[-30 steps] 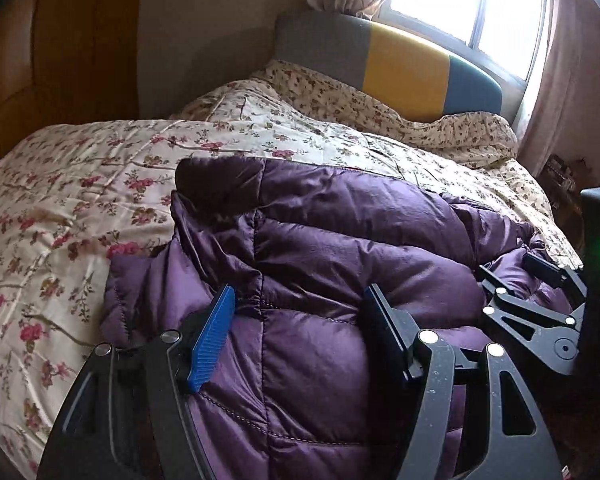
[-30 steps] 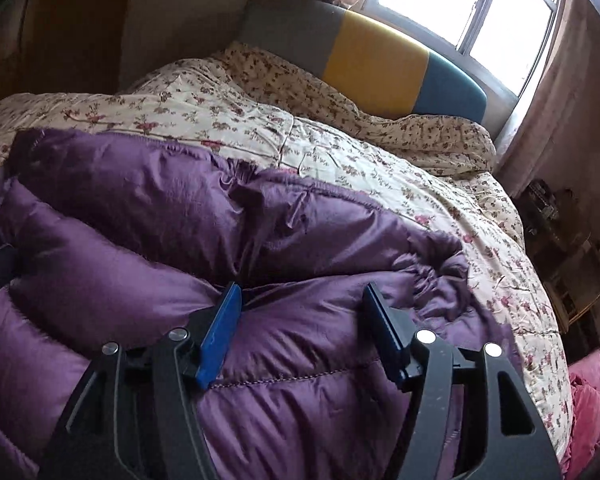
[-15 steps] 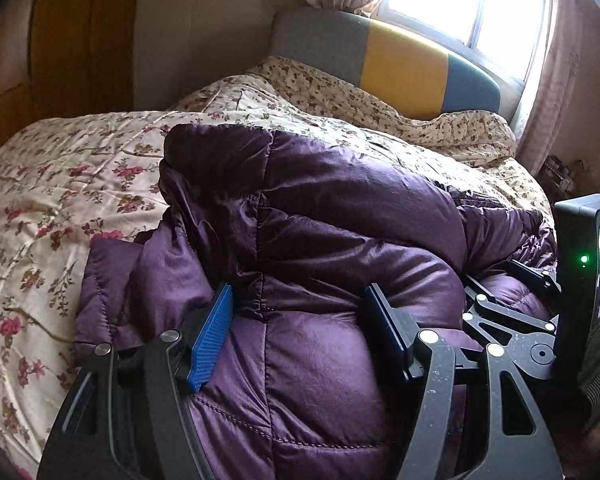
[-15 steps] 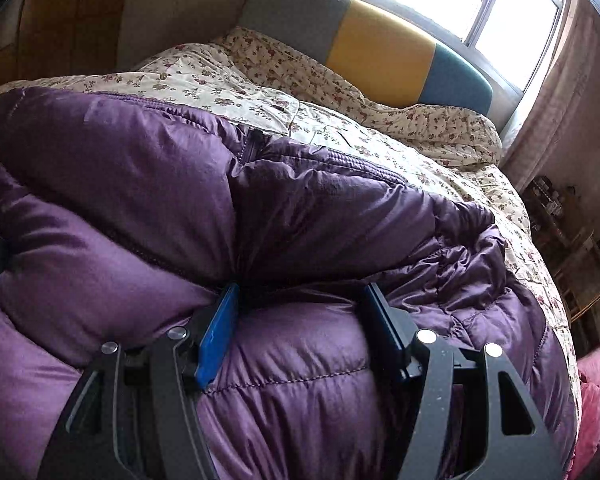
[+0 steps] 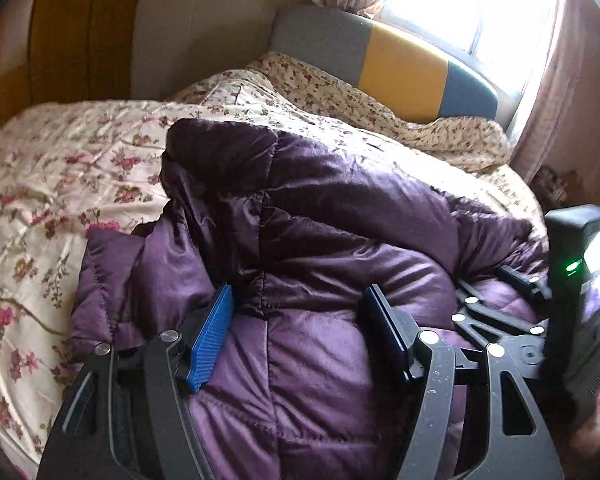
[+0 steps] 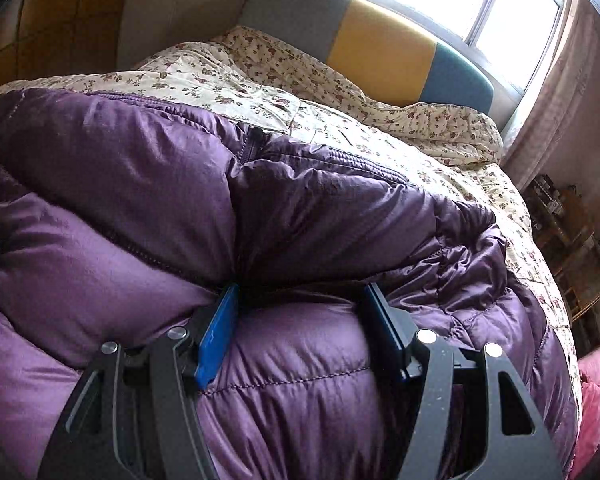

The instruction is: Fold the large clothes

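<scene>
A purple puffer jacket point(image 5: 340, 232) lies bunched on a bed with a flowered quilt point(image 5: 60, 176), filling the middle and lower part of both wrist views. The left gripper point(image 5: 300, 332) has a thick roll of the jacket between its blue pads, which press into the padding on both sides, so it is clamped on the jacket with the jaws still fairly wide. The right gripper point(image 6: 300, 328) grips another fat fold the same way (the padding bulges up between its pads). In the left view the right gripper point(image 5: 500, 312) shows at about 3 o'clock, sunk in the purple cloth, with a green light on its body. A folded-over layer of the jacket rises toward 12 o'clock in both views. Beyond it, at 1 o'clock, stand a grey, yellow and blue headboard point(image 6: 380, 40) and a bright window point(image 6: 500, 8). Something pink point(image 6: 596, 400) lies at 4 o'clock in the right view.
</scene>
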`<state>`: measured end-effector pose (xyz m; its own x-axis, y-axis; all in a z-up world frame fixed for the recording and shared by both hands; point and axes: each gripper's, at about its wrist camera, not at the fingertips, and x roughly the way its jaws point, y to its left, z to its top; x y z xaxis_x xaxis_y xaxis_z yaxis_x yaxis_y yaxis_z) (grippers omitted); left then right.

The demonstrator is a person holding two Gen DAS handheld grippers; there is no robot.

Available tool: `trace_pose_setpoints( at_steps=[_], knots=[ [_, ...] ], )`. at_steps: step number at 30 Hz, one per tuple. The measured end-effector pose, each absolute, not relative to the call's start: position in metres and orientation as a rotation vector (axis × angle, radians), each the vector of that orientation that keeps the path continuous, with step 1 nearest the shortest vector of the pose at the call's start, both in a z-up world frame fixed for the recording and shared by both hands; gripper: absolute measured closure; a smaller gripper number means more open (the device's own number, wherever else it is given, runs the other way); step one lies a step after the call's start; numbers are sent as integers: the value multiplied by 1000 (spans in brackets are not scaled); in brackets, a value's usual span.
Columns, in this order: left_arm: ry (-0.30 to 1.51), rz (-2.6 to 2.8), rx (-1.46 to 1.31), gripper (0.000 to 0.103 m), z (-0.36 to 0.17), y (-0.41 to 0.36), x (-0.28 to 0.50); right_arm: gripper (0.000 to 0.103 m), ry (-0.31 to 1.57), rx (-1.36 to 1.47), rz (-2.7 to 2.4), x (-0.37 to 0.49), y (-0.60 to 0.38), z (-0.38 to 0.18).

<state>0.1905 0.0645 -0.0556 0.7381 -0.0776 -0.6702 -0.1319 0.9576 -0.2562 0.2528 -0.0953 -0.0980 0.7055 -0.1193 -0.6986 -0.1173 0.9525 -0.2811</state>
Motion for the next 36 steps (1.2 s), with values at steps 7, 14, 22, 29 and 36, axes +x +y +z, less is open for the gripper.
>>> trace_pose_setpoints(
  at_steps=[7, 14, 22, 29, 36],
  knots=[
    [705, 79, -421, 36, -32, 114, 148, 40, 820, -293, 29, 254, -103, -83],
    [742, 109, -536, 33, -45, 154, 115, 52, 754, -227, 117, 219, -107, -45],
    [743, 79, -725, 33, -61, 177, 93, 76, 782, -184, 220, 187, -100, -32],
    [716, 34, -839, 26, -66, 188, 85, 81, 843, -247, 200, 178, -89, -57],
    [719, -61, -1017, 26, -77, 190, 89, 79, 857, -284, 172, 177, -85, -79]
  ],
)
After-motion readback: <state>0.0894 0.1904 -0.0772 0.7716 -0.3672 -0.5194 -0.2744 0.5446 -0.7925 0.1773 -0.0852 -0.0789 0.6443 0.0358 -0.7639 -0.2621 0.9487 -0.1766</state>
